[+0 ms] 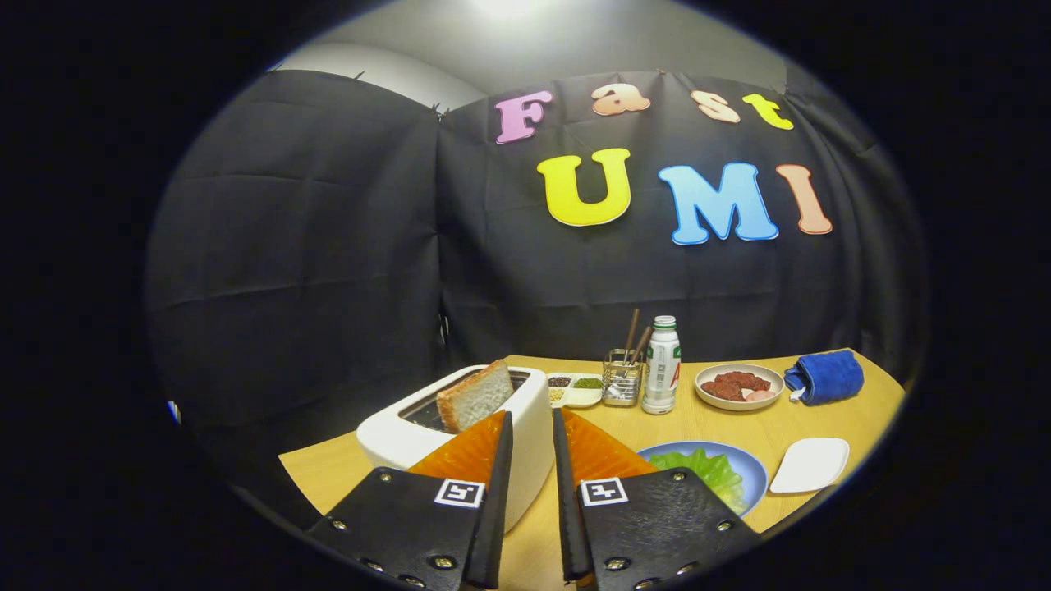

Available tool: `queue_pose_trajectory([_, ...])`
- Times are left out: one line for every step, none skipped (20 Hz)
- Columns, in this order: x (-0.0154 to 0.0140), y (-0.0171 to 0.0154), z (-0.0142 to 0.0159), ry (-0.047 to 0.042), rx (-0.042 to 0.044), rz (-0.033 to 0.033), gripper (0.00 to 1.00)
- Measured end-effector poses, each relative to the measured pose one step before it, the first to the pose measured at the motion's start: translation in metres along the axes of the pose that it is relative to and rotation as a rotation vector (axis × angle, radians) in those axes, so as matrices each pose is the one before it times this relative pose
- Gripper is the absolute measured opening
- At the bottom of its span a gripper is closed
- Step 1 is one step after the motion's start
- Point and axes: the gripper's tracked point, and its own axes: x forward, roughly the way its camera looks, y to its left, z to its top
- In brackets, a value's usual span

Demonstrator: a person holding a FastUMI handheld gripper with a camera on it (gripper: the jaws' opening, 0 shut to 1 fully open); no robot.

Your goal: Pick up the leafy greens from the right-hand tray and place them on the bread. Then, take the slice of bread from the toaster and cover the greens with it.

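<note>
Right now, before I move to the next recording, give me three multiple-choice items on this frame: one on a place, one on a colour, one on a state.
1. Where is the bread slice?
A. in the toaster slot
B. on the blue plate
C. beside the bottle

2. What colour is the folded cloth?
A. red
B. blue
C. green

3. How is the gripper?
A. shut on the bread
B. shut on the greens
C. open, holding nothing

Answers: 1 A, the slice stands in the slot; 2 B, the cloth beside the dish is blue; 3 C, a bare gap lies between the fingers.

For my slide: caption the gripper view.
Open gripper before white toaster holding bread slice; green leafy greens on blue plate.
</note>
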Motion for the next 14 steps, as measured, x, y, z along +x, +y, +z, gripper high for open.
queue_pose_trajectory([0.00105, 0.00633, 0.00106, 0.00035, 0.00578, 0.00789, 0.29])
queue_pose_trajectory([0.002, 0.00433, -0.00074, 0.00357, 0.00198, 0.00475, 0.29])
queue_pose_trajectory([0.00106, 0.00435, -0.00119, 0.00267, 0.00269, 0.00533, 0.29])
queue_pose_trajectory([0.00154, 0.00453, 0.0006, 0.00167, 0.0011, 0.00291, 0.29])
queue_pose_trajectory([0.00235, 0.00327, -0.00028, 0.00362, -0.0049, -0.0013, 0.28])
queue_pose_trajectory([0.00233, 0.00393, -0.00186, 0.00537, -0.00315, 0.00104, 0.29])
queue_pose_trajectory([0.00361, 0.00633, -0.00161, 0.00639, -0.00016, 0.00659, 0.29])
queue_pose_trajectory([0.00368, 0.00569, -0.00228, 0.00324, 0.00137, 0.00228, 0.29])
queue_pose_trajectory([0.00375, 0.00469, -0.00154, 0.00246, -0.00383, -0.00011, 0.29])
queue_pose_trajectory([0.00481, 0.00451, -0.00133, 0.00406, -0.00385, 0.00296, 0.28])
queue_pose_trajectory([0.00474, 0.0025, -0.00063, 0.0044, 0.00111, -0.00705, 0.28])
queue_pose_trajectory([0.00484, 0.0024, -0.00112, 0.00304, 0.00214, -0.00138, 0.29])
queue_pose_trajectory([0.00459, 0.00298, -0.00019, 0.00326, 0.00305, -0.0025, 0.29])
queue_pose_trajectory([0.00389, 0.00214, 0.0005, 0.00115, 0.00558, -0.00545, 0.29])
